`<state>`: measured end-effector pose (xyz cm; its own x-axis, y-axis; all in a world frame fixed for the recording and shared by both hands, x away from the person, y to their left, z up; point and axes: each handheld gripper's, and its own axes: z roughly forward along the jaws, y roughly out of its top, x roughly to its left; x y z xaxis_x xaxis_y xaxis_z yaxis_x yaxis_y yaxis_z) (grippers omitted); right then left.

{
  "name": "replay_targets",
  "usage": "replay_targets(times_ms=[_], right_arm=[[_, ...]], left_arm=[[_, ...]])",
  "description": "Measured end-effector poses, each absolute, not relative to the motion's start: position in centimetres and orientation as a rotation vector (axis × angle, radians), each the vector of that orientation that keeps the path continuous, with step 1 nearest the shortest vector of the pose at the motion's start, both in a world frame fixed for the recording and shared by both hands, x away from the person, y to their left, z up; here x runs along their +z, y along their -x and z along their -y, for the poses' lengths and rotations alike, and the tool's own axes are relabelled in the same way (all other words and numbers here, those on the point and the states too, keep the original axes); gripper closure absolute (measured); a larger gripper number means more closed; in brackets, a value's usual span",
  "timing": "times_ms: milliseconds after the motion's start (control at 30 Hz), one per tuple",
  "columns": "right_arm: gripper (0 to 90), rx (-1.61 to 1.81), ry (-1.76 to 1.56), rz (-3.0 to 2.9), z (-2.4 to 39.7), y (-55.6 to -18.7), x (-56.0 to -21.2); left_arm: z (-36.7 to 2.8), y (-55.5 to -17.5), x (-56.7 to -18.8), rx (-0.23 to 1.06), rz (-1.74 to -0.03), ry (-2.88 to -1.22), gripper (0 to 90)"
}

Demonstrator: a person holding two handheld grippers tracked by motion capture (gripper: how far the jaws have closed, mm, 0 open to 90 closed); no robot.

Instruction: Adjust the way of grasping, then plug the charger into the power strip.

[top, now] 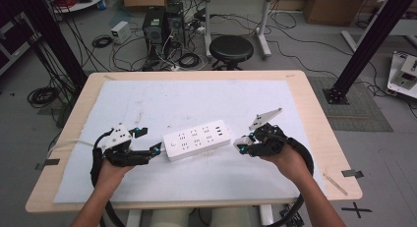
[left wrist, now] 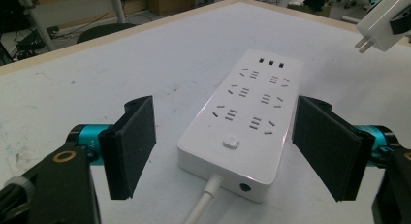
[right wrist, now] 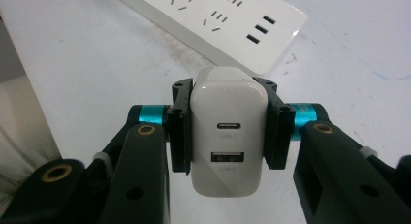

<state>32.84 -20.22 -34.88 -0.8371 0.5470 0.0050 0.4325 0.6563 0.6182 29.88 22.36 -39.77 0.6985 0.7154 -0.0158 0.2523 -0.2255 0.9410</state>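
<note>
1. Charger (right wrist: 228,136), white and blocky, sits clamped between the pads of your right gripper (right wrist: 227,129); the right gripper view shows its back face with two USB ports, one above the other.
2. Your left gripper view shows what that one hides: the charger's two metal prongs (left wrist: 362,42), held in the air above and past the far end of the power strip (left wrist: 245,120).
3. Your left gripper (left wrist: 225,146) stands wide, its pads on either side of the power strip's cord end, not touching it.
4. That view also shows the strip's button (left wrist: 231,142) and cord (left wrist: 206,200).
5. From the high view, the power strip (top: 197,140) lies on the white mat (top: 187,97) between your two grippers, the right gripper (top: 242,146) just off its right end.
</note>
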Motion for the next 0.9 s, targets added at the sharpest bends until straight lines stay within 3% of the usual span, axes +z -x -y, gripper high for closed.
replay_targets(times_ms=[500, 900], right_arm=[[63.2, 0.903, -0.822, -2.686, 22.0, -33.7, -33.9], [63.2, 0.827, -0.623, -2.718, 19.9, -36.2, -31.3]], left_arm=[[-23.1, -29.8, -39.6, 0.532, -0.784, -1.774, 23.9], [-24.2, -29.5, -39.9, 0.541, -0.801, -1.754, 23.9]])
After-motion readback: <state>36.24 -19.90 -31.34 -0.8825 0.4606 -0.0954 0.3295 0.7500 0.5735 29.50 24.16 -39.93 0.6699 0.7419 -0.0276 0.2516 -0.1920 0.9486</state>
